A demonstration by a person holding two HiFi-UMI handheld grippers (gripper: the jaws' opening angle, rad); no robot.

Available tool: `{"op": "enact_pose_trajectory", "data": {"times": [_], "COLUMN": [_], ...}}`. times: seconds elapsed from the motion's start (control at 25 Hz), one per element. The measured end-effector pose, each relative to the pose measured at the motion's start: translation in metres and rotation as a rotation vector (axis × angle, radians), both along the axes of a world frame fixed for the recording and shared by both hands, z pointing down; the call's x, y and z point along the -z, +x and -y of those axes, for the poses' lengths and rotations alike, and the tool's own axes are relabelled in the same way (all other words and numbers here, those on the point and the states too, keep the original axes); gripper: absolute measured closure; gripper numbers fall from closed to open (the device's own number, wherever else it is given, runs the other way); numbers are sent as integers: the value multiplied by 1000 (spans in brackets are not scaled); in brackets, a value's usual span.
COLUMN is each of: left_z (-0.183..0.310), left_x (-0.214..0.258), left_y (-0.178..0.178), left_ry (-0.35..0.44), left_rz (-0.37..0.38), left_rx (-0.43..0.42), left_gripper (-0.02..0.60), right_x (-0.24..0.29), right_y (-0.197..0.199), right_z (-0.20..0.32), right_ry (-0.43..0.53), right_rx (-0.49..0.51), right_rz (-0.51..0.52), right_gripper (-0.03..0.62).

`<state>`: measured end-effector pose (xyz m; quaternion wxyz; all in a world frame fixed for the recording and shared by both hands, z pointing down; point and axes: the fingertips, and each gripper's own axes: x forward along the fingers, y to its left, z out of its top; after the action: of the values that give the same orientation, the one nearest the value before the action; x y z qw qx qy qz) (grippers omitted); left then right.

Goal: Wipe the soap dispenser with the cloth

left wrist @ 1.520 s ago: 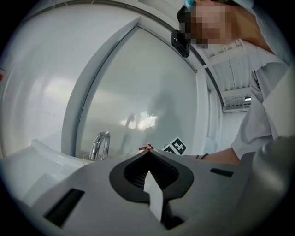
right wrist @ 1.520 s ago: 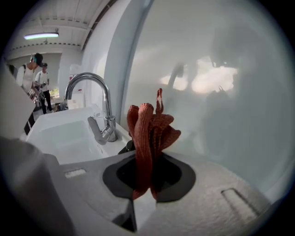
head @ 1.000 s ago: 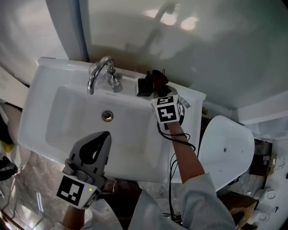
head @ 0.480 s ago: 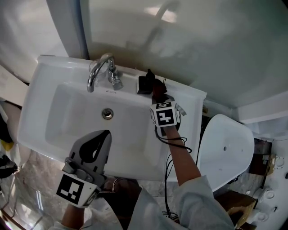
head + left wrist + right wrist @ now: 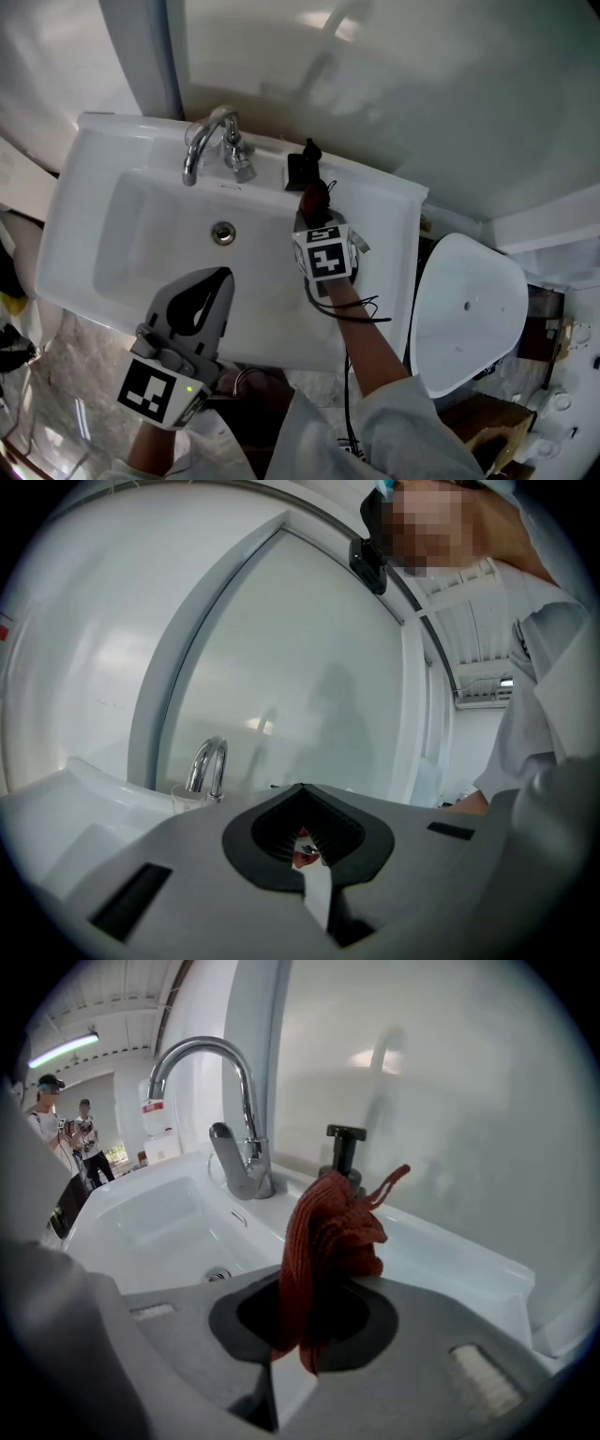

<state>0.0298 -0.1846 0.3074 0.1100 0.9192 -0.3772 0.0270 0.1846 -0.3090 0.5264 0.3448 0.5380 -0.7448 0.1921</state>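
Right gripper: was clamped on the red cloth.
Left gripper: jaws were together, empty.
Soap dispenser: stood on the sink ledge — just beyond the cloth.
Technique: light strokes seemed wise; hard pushes might have toppled it.

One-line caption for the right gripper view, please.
Right gripper holds a red cloth in front of the black soap dispenser, faucet to its left.
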Motion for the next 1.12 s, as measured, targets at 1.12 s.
{"op": "enact_pose_trajectory", "data": {"times": [1.12], "left_z": [-19], "left_x": [46], "left_y": [-11], "left_ry": [100], "left_rz": [-77], "left_rx": [-135], "left_gripper": [584], "right_x": [186], "right_y": [-33], "right_z": [-131], "right_ry": [398], "right_rx": [-106], "right_rz": [154], "right_gripper": [539]}}
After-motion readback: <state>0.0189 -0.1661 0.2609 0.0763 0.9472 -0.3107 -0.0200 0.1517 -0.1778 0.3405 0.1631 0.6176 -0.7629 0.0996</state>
